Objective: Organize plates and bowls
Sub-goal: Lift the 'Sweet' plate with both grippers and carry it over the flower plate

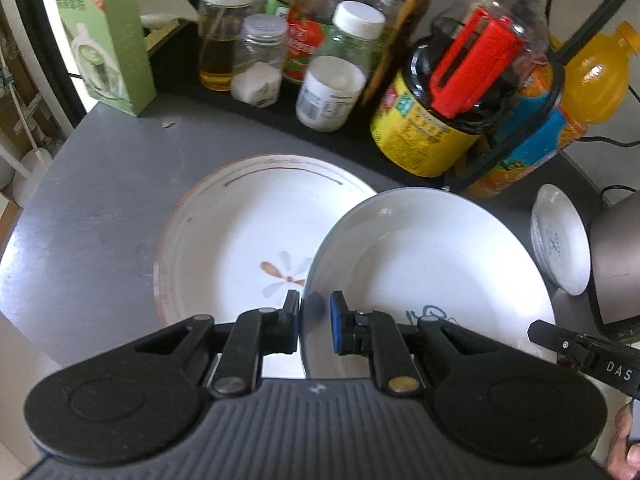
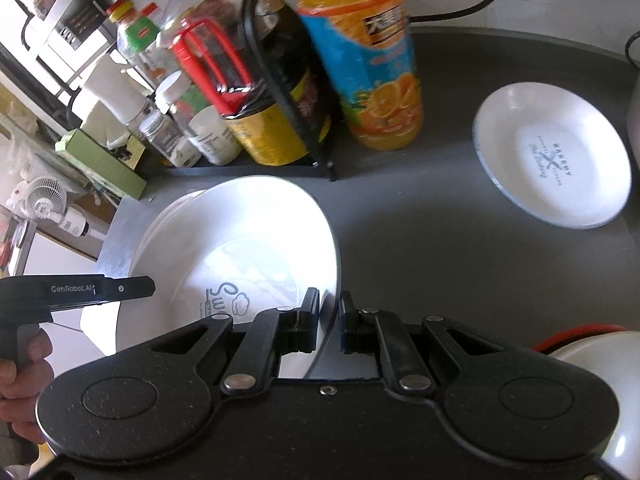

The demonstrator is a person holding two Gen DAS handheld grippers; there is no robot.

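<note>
Left wrist view alone: flower-painted plate (image 1: 240, 240) beneath white bowl (image 1: 432, 276), rim in both clenched hand-held grippers (image 1: 315, 312).

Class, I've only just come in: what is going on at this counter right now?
A person holds a tool in each hand, and both are clamped on one white deep plate: the left tool on its left rim, the right tool on its right rim. It hangs partly over a larger flower-painted plate on the grey counter. A small white dish sits further right, near the bottles.
</note>
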